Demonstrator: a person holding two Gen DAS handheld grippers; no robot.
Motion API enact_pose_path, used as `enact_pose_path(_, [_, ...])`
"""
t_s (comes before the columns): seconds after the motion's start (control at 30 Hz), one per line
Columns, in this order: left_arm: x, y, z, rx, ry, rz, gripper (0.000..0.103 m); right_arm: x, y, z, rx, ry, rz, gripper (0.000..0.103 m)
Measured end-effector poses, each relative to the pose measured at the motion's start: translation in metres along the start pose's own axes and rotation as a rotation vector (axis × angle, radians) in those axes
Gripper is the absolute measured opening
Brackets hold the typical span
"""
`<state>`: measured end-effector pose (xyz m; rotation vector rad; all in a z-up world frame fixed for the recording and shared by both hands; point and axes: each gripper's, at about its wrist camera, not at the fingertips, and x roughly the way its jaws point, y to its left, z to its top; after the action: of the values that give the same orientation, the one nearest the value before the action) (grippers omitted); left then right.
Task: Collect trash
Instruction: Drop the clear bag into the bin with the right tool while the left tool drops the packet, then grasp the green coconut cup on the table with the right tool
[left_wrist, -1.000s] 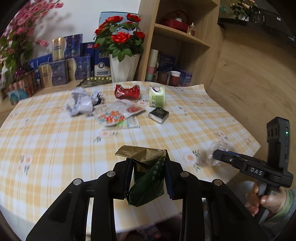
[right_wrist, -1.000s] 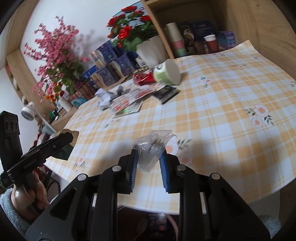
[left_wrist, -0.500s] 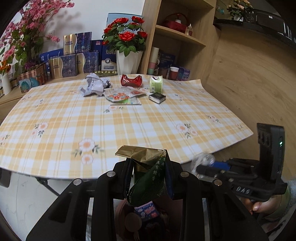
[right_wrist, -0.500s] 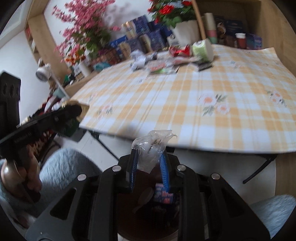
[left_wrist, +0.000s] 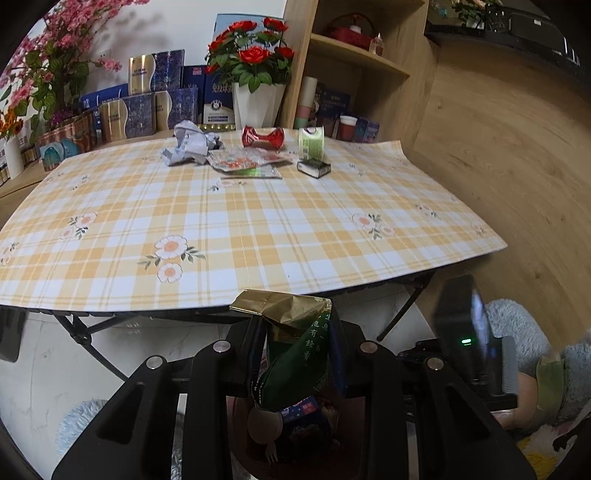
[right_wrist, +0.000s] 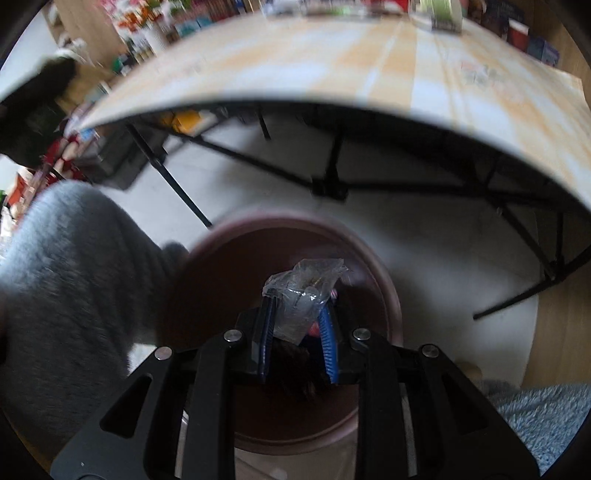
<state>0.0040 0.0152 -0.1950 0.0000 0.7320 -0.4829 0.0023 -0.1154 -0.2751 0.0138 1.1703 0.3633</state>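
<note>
My left gripper (left_wrist: 297, 343) is shut on a green and gold foil packet (left_wrist: 295, 354), held below the table's front edge above a brown bin (left_wrist: 303, 435) with trash inside. My right gripper (right_wrist: 297, 332) is shut on a crumpled clear plastic wrapper (right_wrist: 303, 291) directly over the brown bin (right_wrist: 207, 295). On the table's far side lie crumpled paper (left_wrist: 190, 144), a crushed red can (left_wrist: 263, 136), a green cup on its side (left_wrist: 311, 142), a flat printed wrapper (left_wrist: 245, 164) and a small dark box (left_wrist: 314, 168).
The checked tablecloth (left_wrist: 240, 229) overhangs a folding table with black legs (right_wrist: 332, 162). A flower vase (left_wrist: 255, 103), boxes and a wooden shelf (left_wrist: 354, 55) stand behind. My grey fleece sleeve (right_wrist: 62, 295) is left of the bin. The right-hand device (left_wrist: 469, 332) is close beside.
Both grippers have dropped from table height to below the table edge. The right gripper has tilted down over the bin with the plastic wrapper. The left still holds the packet.
</note>
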Motion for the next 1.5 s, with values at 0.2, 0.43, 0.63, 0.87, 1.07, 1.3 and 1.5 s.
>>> enact_pose_path(0.2, [0.009,0.001,-0.003,0.000,0.032,-0.004,0.030,0.019,-0.007,-0.001,0.036,0.095,-0.007,0.029])
enact_pose_path(0.43, [0.016,0.007,-0.004,-0.030,0.055,-0.005,0.030,0.022,-0.009,-0.001,0.046,0.111,-0.020,0.069])
enact_pose_path(0.63, [0.022,0.005,-0.005,-0.017,0.082,0.004,0.031,-0.002,-0.013,0.003,0.073,-0.001,-0.053,0.095])
enact_pose_path(0.87, [0.041,0.001,-0.010,0.003,0.169,0.016,0.031,-0.061,-0.024,0.010,0.122,-0.217,-0.185,0.097])
enact_pose_path(1.07, [0.064,-0.009,-0.019,0.042,0.264,-0.013,0.031,-0.096,-0.044,0.011,0.194,-0.362,-0.260,0.097])
enact_pose_path(1.3, [0.091,-0.025,-0.034,0.119,0.402,-0.040,0.035,-0.097,-0.059,0.011,0.250,-0.368,-0.272,0.097])
enact_pose_path(1.5, [0.099,-0.031,-0.041,0.160,0.453,-0.039,0.081,-0.096,-0.058,0.007,0.265,-0.368,-0.282,0.097])
